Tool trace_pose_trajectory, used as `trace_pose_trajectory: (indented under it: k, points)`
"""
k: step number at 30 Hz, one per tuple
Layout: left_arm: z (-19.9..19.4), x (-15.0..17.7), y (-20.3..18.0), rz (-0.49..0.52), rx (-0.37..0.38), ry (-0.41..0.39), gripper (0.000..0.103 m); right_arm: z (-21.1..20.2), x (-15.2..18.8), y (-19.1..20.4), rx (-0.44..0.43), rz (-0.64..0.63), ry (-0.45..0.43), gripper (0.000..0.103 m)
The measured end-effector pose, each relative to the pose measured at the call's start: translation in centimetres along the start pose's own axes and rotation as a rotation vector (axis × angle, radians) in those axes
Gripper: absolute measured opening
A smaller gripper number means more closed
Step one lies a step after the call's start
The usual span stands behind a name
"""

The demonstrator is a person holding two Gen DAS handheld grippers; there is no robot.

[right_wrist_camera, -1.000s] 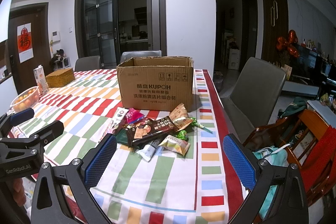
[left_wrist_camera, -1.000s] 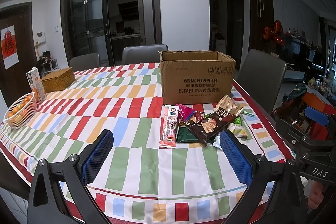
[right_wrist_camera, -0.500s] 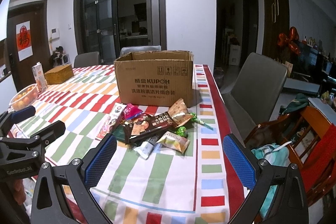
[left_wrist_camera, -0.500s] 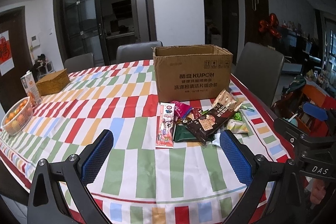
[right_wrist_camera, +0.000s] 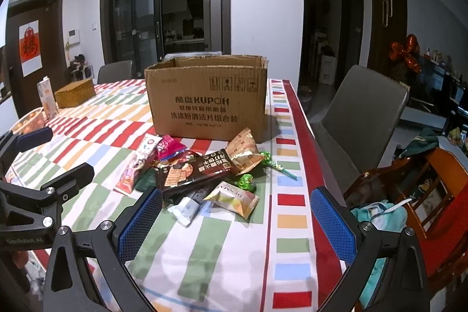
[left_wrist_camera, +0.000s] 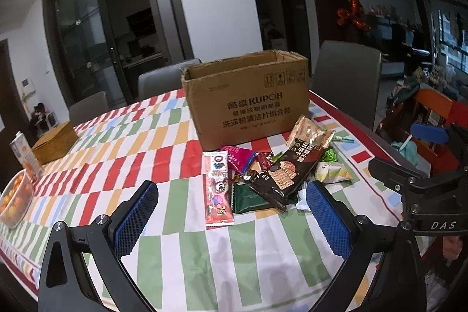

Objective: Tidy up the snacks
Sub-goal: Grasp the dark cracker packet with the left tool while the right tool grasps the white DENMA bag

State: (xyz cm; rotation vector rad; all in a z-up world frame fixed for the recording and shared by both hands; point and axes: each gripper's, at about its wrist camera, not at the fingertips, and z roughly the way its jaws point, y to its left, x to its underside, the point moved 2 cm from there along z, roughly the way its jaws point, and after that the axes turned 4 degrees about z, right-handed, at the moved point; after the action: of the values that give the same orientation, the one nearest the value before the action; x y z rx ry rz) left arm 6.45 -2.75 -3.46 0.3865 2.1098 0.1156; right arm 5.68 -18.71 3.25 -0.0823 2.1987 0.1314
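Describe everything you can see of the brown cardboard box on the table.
The brown cardboard box stands upright on the striped tablecloth, top flaps open, its inside hidden. The front shows dark printed "KUPOH", Chinese lines and handling symbols. The top edge is rough and slightly torn. A pile of snack packets lies in front of its base; whether any touch it is unclear. Neither gripper touches it.

Dim indoor room, lit from overhead, with strong fisheye bending.

The surface (right_wrist_camera: pixel 225 239) is evenly lit; the cardboard box (right_wrist_camera: pixel 207 101) throws a soft shadow to its right, and faint tool shadows fall on the near cloth. Far doorways stay dark. Picture corners go black and straight frames bow. The left view looks slightly soft and tilted.
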Motion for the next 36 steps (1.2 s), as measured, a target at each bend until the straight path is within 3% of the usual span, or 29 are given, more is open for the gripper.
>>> trace_pose_trajectory:
  k: [18,28,36]
  points:
    - [7.2,-1.3,-1.8,0.138,0.132,0.011,0.098,7.2,0.2,-1.8,-0.042,0.054,0.123,0.101]
    - [11.0,-0.9,-2.8,0.138,0.282,0.086,0.084,10.1,0.7,-2.3,-0.061,0.107,0.197,0.090]
    - [13.2,-0.8,-3.9,0.194,0.352,0.115,0.080,11.9,1.4,-2.8,-0.072,0.134,0.255,0.082]
